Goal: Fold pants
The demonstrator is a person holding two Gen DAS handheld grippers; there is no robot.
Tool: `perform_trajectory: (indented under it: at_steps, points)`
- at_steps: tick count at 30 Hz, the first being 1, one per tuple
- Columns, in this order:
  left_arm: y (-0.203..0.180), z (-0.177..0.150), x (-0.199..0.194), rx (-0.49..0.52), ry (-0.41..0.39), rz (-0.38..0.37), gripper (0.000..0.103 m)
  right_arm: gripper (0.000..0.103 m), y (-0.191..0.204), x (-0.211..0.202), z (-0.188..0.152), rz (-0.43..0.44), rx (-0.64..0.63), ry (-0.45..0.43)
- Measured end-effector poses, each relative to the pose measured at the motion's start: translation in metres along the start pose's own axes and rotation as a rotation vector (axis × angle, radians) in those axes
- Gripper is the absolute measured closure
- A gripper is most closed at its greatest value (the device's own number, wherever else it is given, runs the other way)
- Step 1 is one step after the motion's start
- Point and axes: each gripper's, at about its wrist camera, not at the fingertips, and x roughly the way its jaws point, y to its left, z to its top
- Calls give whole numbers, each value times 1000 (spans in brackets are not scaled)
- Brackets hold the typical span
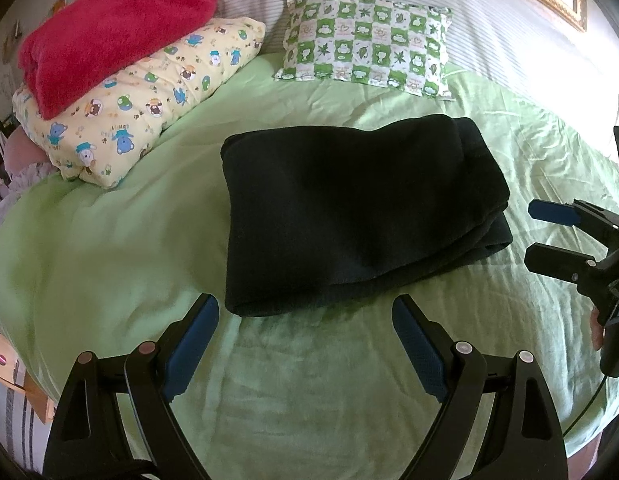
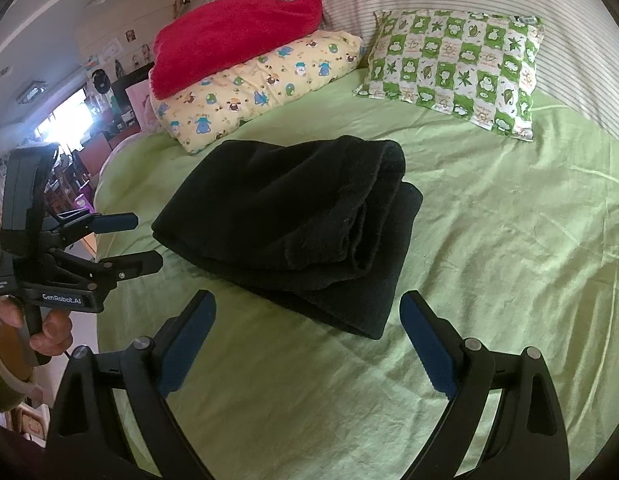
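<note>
Black fleece pants (image 1: 349,216) lie folded into a thick, layered rectangle near the middle of the bed (image 1: 109,248), on its pale green sheet. I read both claws as off the cloth: my left claw (image 1: 305,312) hovers just short of the near edge of the bundle with its jaws spread wide and nothing between them; my right claw (image 2: 307,308) hovers in the same manner at the corner nearest it, likewise spread and empty. Each claw also shows at the edge of the other's view, apart from the fabric.

From the left claw, the bundle lies straight ahead and slightly right, its long axis running away from me toward the green-and-white checked pillow (image 1: 369,44). In the right wrist view the stacked fold edges show on the right side of the bundle, with the lower layer jutting out beyond the upper ones. I judge the right claw the nearer to those loose layered edges, and the left claw the nearer to the smooth closed side.

By my judgement the folding is finished or nearly so; any further move would be a last tidy of the jutting lower layer, approached from the right.

No containers are in view. At the head of the bed a red towel (image 1: 109,32) rests on top of a yellow cartoon-print pillow (image 1: 149,104), well apart from the pants.
</note>
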Motion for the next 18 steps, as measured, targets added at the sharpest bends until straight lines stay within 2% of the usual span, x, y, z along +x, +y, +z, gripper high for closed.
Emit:
perform_trajectory:
  at_steps: [8,18]
  points:
    - [1,1,1,-1,4,8,13,9,-2,-2,0,-1,8,-7]
    - [5,6,-1,-32,-47,29,14,9,-4,-5,2,1,19,-26]
